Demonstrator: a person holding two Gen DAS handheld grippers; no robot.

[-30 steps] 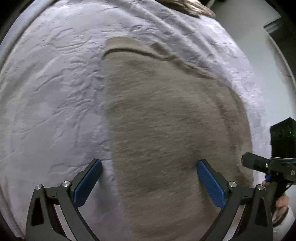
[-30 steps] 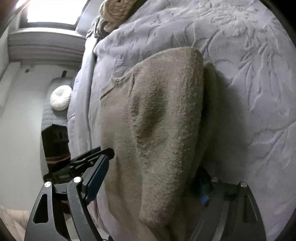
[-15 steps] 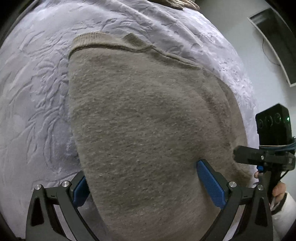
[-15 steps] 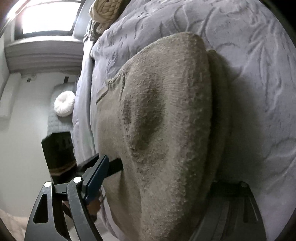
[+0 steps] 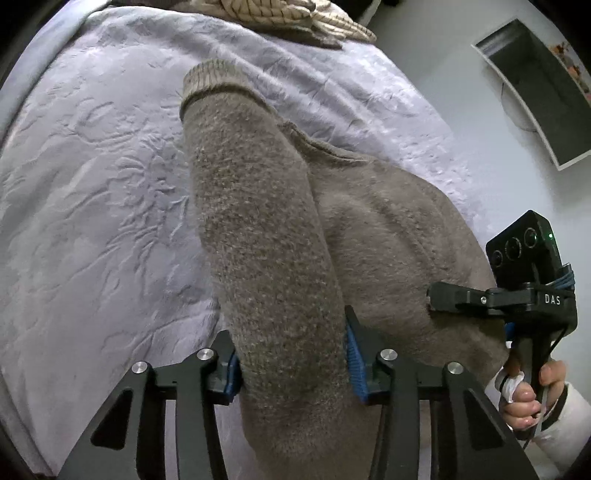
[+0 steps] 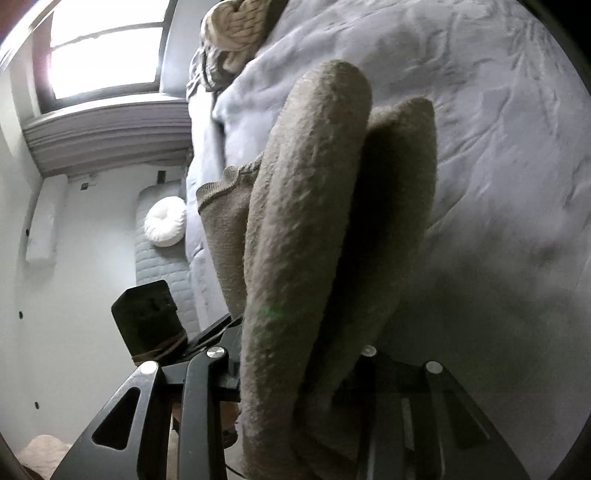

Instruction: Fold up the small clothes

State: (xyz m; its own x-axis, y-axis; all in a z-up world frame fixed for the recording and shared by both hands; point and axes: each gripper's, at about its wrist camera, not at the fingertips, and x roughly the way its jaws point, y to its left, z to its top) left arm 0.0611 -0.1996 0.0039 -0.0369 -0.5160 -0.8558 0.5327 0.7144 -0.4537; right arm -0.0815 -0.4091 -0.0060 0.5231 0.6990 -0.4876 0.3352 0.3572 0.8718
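Fabric hides the right gripper (image 6: pixel 295 373) pads, yet both it and the left gripper (image 5: pixel 291 356) are clamped narrowly on bunched folds of one fuzzy taupe sweater (image 5: pixel 388 236), ribbed hem far, draped over an embossed lavender bedspread (image 5: pixel 92 184) beside one braided cushion (image 5: pixel 280 14).

Right gripper (image 6: pixel 295 373) clamped on thick folds of taupe knit garment (image 6: pixel 306 221), raised off lavender embossed bedspread (image 6: pixel 498 129). Ribbed hem (image 6: pixel 218 188) at bedspread's left edge. Braided cream cushion (image 6: pixel 240 22) at far edge. Left gripper (image 6: pixel 218 328) beside hem.
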